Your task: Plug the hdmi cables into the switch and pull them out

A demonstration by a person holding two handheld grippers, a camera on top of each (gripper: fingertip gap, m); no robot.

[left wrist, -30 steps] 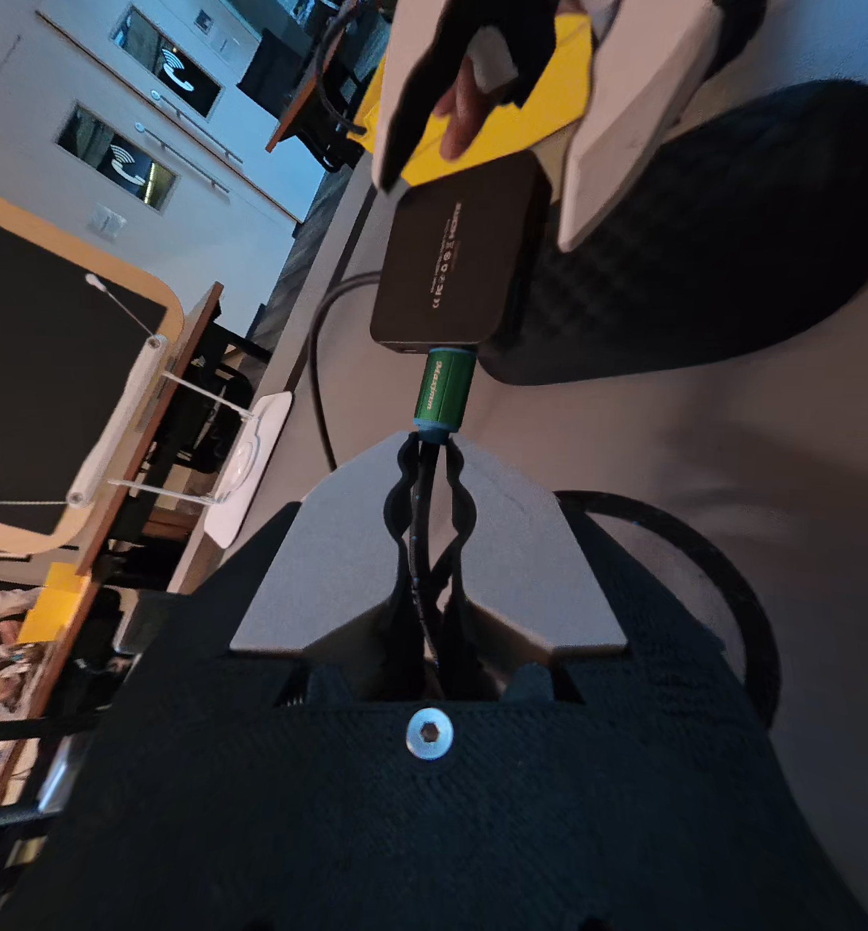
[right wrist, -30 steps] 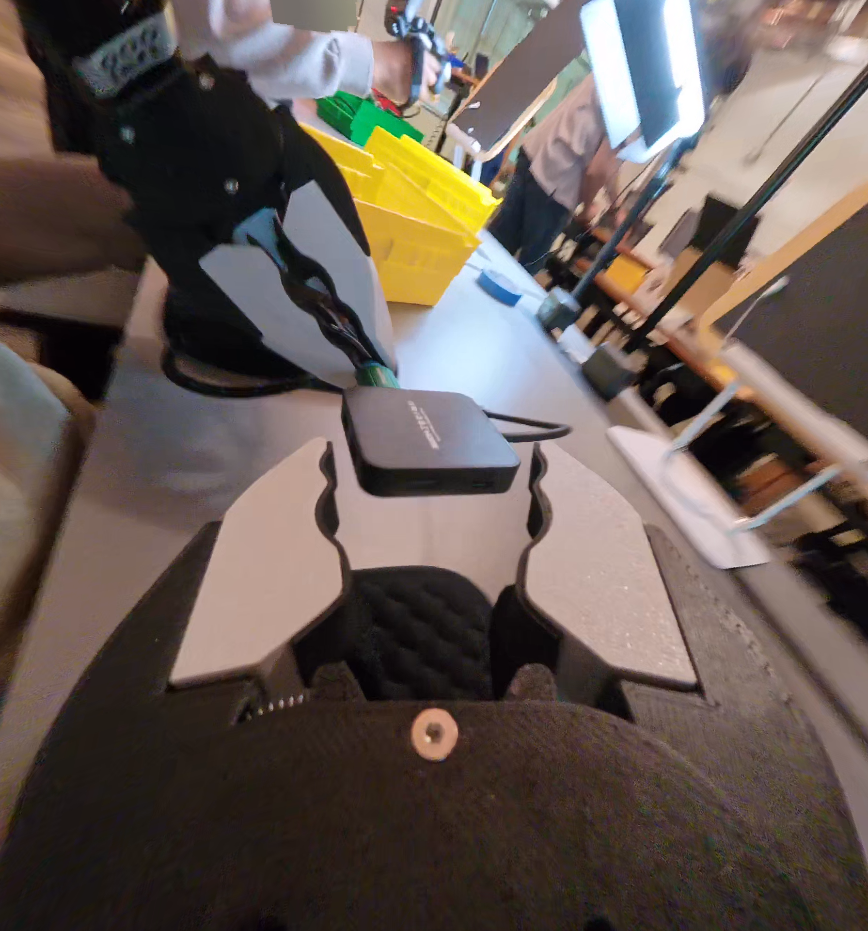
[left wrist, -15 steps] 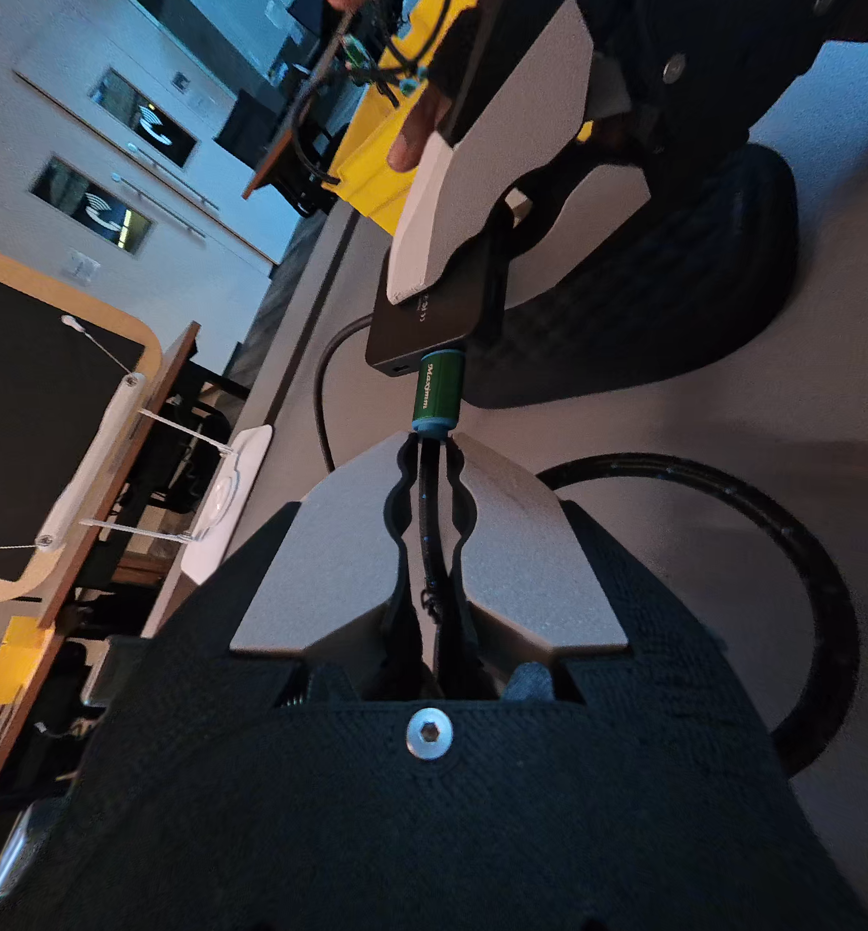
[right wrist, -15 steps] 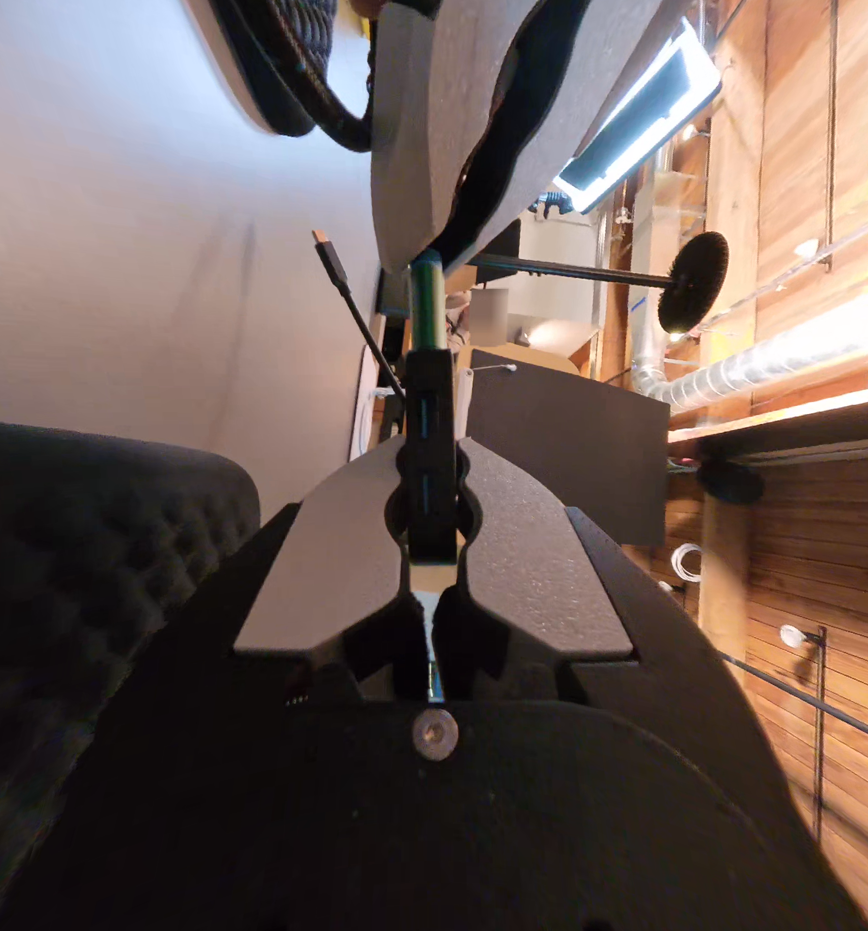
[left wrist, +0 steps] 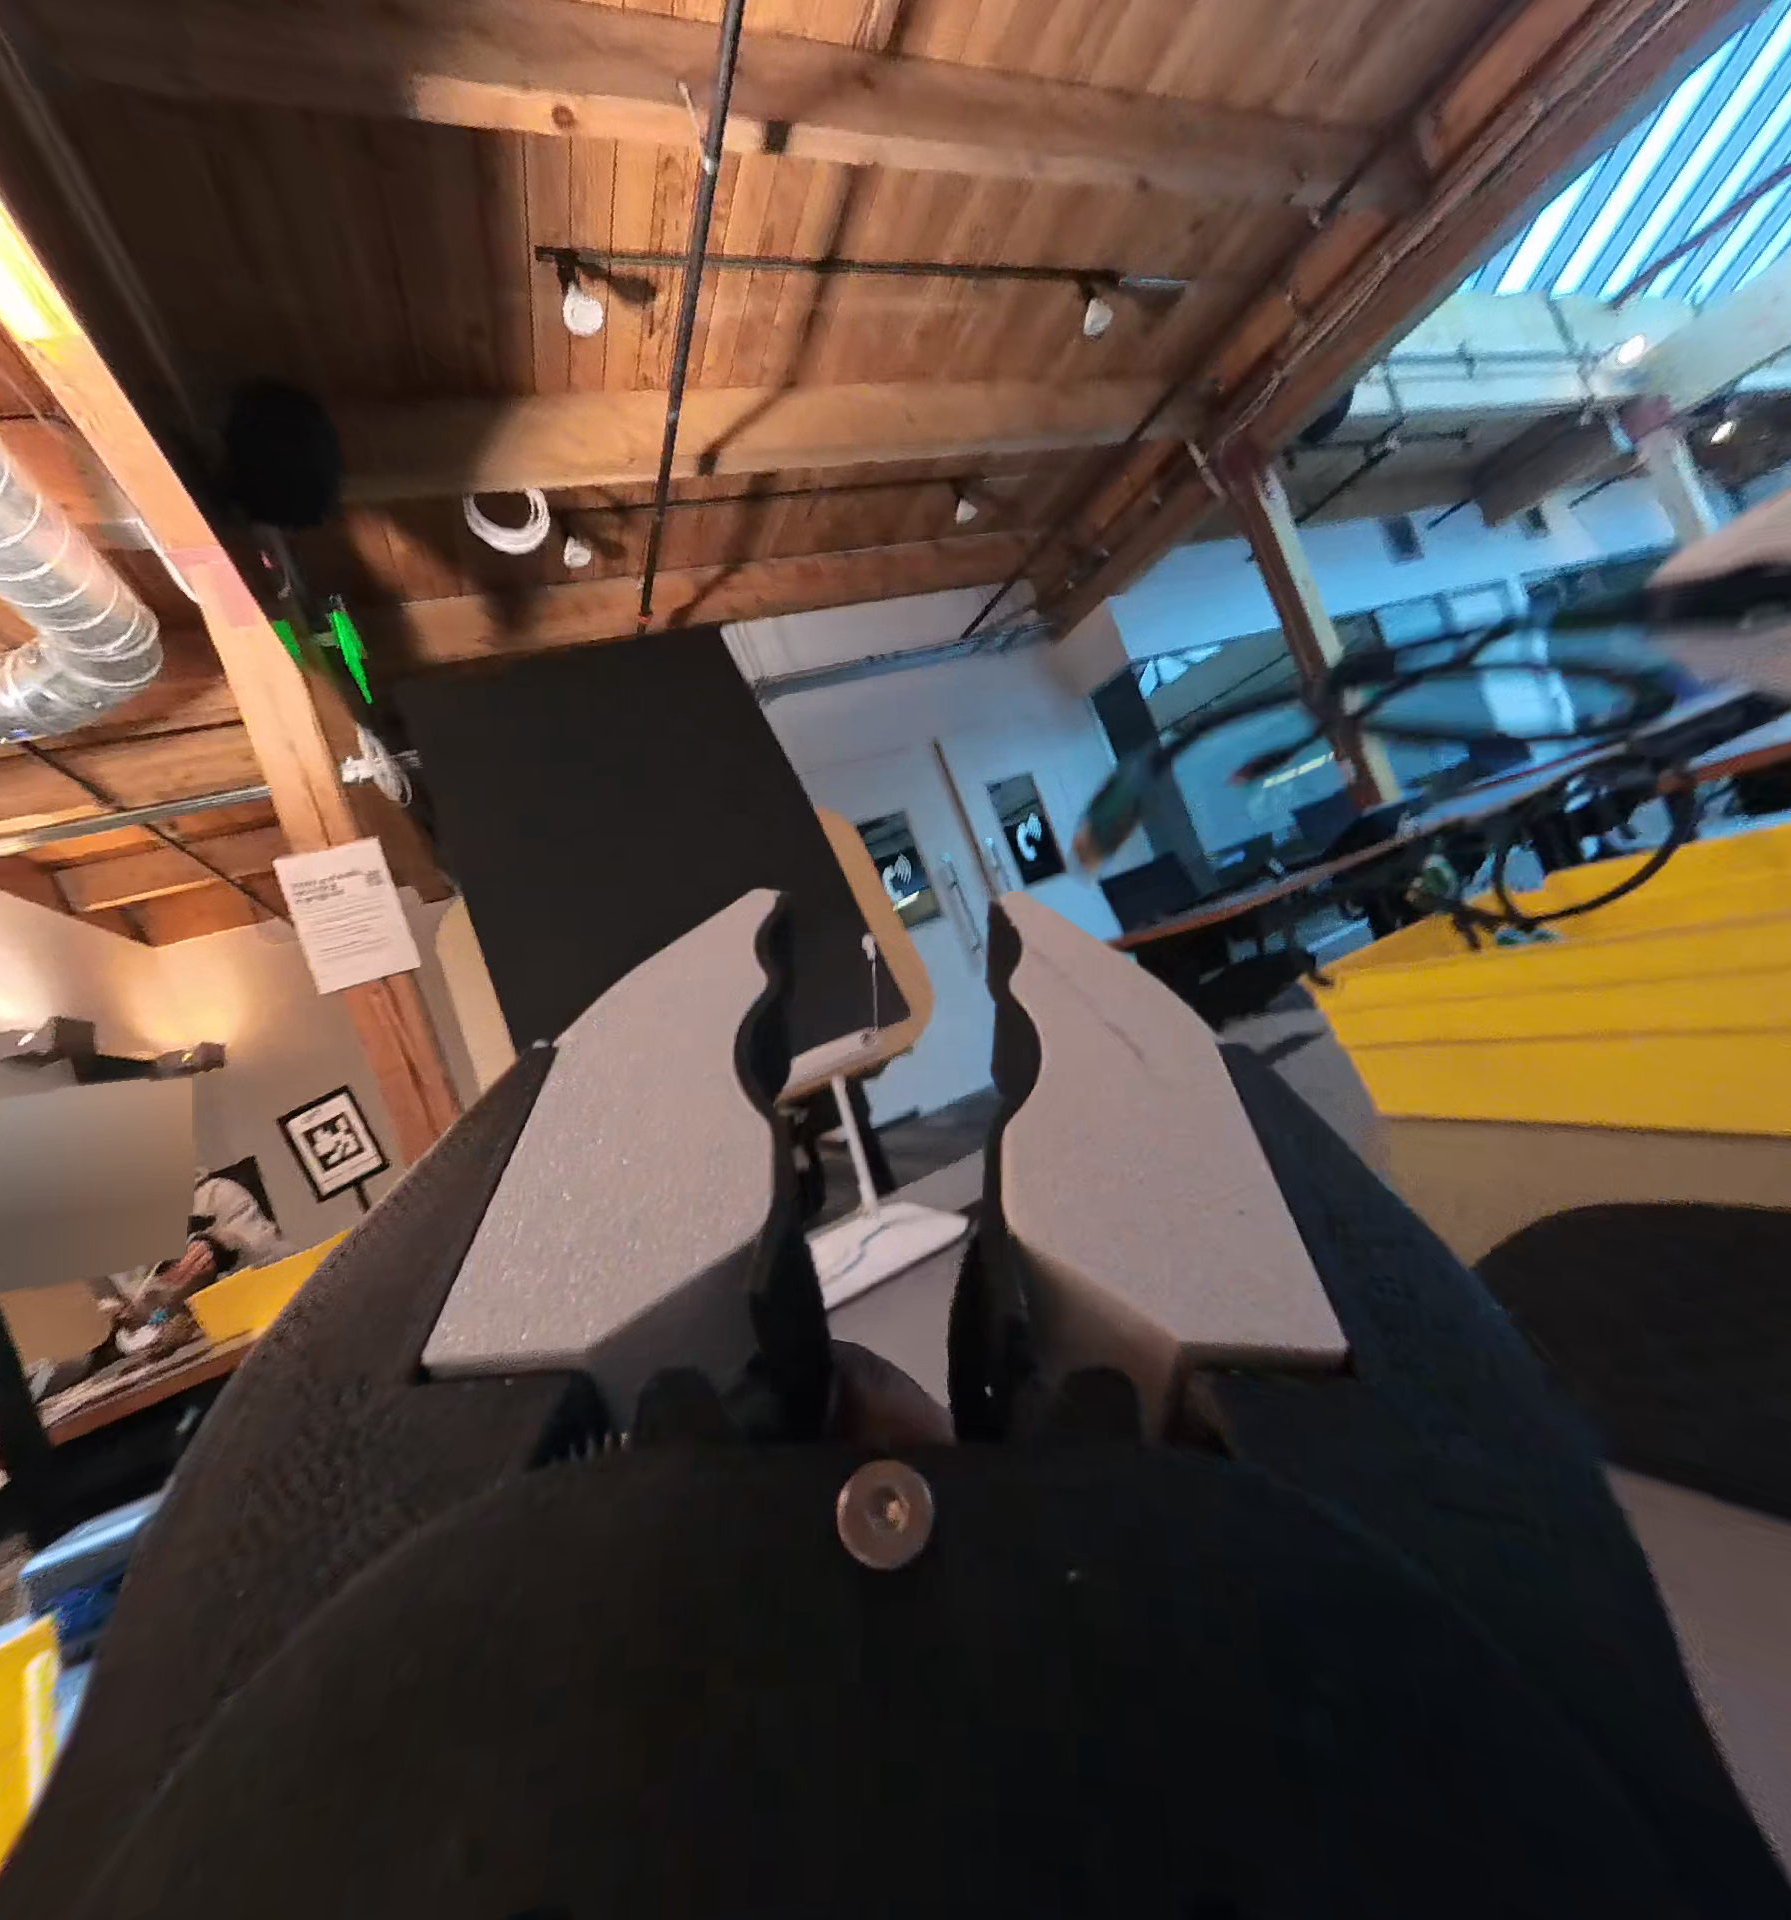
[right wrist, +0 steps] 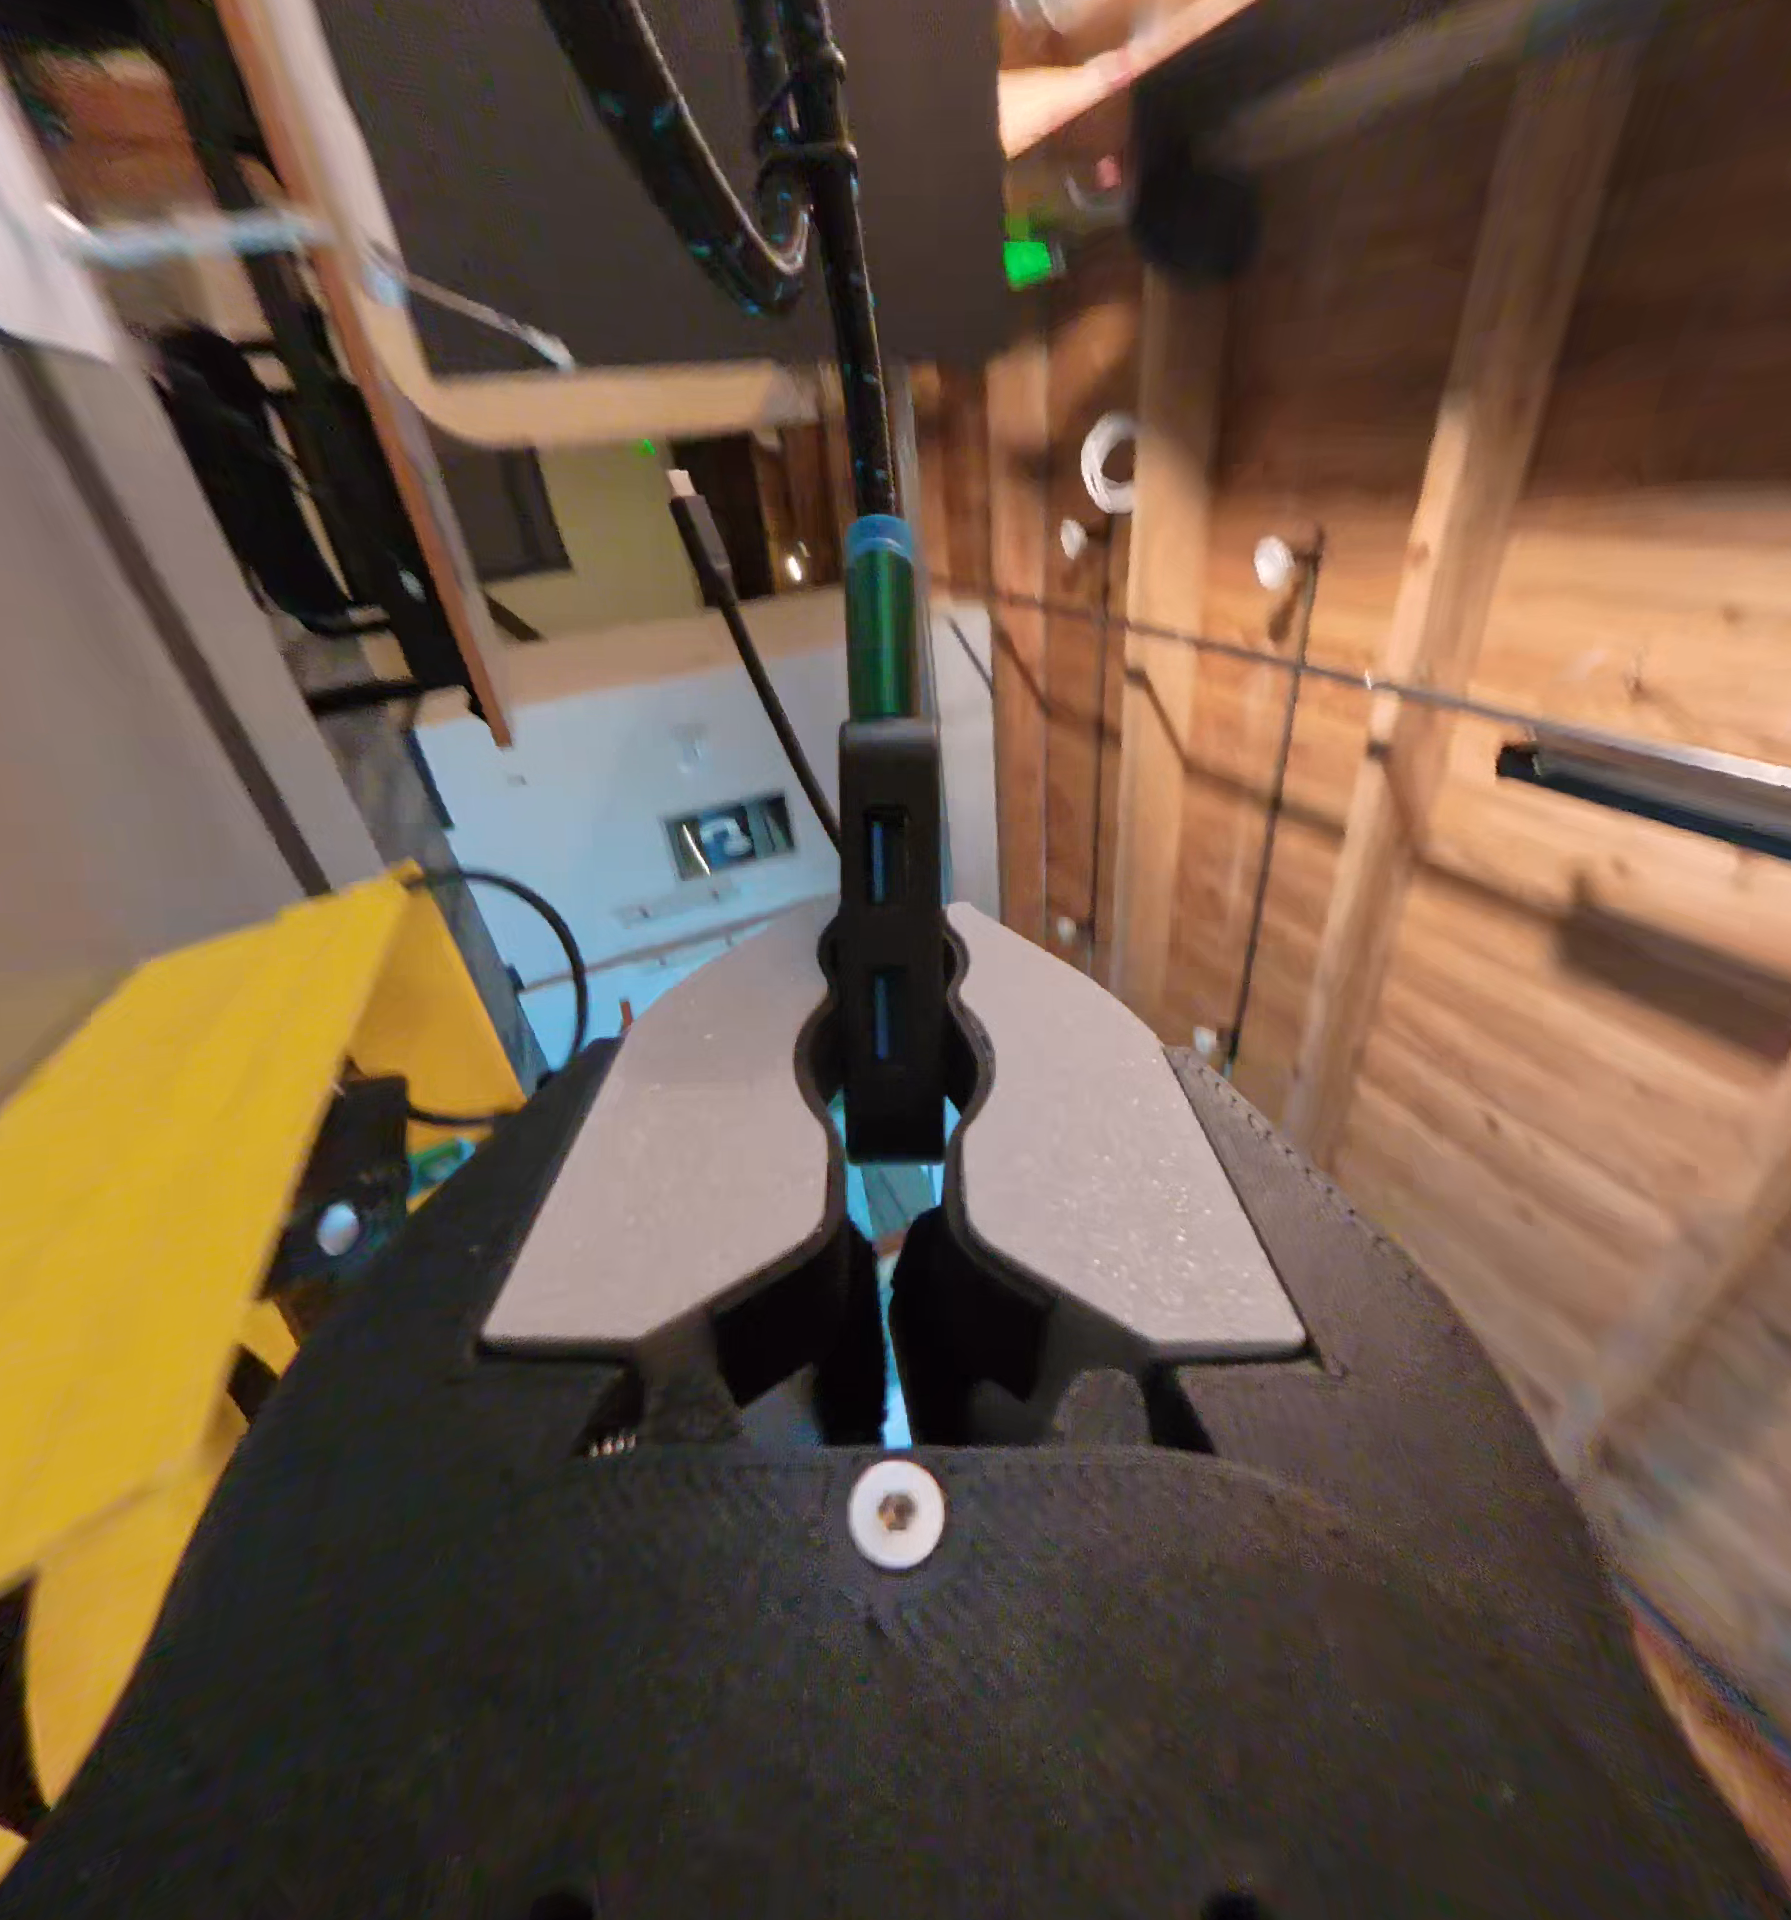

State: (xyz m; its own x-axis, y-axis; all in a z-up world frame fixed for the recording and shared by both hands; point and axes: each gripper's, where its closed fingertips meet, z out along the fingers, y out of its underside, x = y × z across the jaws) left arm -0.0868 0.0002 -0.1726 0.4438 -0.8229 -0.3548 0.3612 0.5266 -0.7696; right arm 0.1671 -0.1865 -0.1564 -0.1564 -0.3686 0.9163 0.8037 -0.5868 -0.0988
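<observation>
My left gripper (left wrist: 886,940) is gaping wide and holding nothing. It is pointing up at the wooden ceiling (left wrist: 766,187), with yellow bins (left wrist: 1597,1018) beside it.

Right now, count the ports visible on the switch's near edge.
2: one port sits above the right gripper, one between its fingers, both on the switch; other edges are hidden.

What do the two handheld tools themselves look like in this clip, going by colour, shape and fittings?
Both look alike. The left tool and right tool each have a rough black body, seemingly printed, with a silver screw in the middle. Each carries two flat pale grey fingers with wavy, scalloped inner edges and black backing. No markings, sleeves or cables of their own show.
</observation>
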